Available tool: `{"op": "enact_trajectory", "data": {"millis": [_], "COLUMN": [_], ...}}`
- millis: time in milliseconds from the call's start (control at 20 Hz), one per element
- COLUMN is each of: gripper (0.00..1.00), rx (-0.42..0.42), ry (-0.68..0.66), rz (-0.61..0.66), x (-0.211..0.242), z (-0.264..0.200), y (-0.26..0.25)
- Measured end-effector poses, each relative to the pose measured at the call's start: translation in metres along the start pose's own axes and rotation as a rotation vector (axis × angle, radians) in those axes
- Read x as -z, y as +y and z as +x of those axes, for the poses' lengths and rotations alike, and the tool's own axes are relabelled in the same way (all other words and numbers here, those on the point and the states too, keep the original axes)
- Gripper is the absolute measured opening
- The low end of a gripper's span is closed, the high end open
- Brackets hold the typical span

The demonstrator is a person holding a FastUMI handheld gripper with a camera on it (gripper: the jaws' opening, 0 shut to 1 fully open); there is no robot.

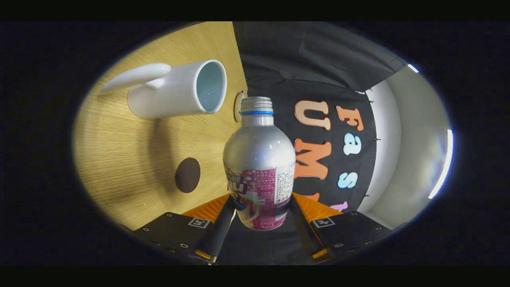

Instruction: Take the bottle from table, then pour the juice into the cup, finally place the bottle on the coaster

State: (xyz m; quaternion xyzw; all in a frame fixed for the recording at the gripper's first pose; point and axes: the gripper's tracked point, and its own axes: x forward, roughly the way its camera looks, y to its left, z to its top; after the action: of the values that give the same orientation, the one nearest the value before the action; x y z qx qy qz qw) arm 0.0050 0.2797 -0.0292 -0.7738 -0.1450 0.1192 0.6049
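Note:
My gripper (261, 211) is shut on a silver bottle (259, 159) with a pink label, both fingers pressing its lower body. The bottle has no cap; a blue ring sits under its threaded neck. The whole view is rolled, so the wooden table (131, 159) stands to the bottle's left. A white cup (179, 91) with a long handle sits on that table, its open mouth level with the bottle's neck and a little to its left. A round dark coaster (187, 175) lies on the wood between the cup and my fingers.
A small pale round thing (238, 104) peeks out at the table's edge just behind the bottle's neck. The black booth cloth (318, 79) hangs beyond the bottle, with a pale wall (414, 151) and a light strip past it.

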Motion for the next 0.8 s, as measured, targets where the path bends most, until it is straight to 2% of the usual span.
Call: {"op": "enact_trajectory", "data": {"millis": [350, 800], "gripper": [0.77, 0.77], "rx": [0.009, 0.019], "ry": [0.0, -0.015], "rz": [-0.075, -0.088], "x": [0.0009, -0.0005], "z": [0.0006, -0.0011], "y": [-0.0088, -0.0105]}}
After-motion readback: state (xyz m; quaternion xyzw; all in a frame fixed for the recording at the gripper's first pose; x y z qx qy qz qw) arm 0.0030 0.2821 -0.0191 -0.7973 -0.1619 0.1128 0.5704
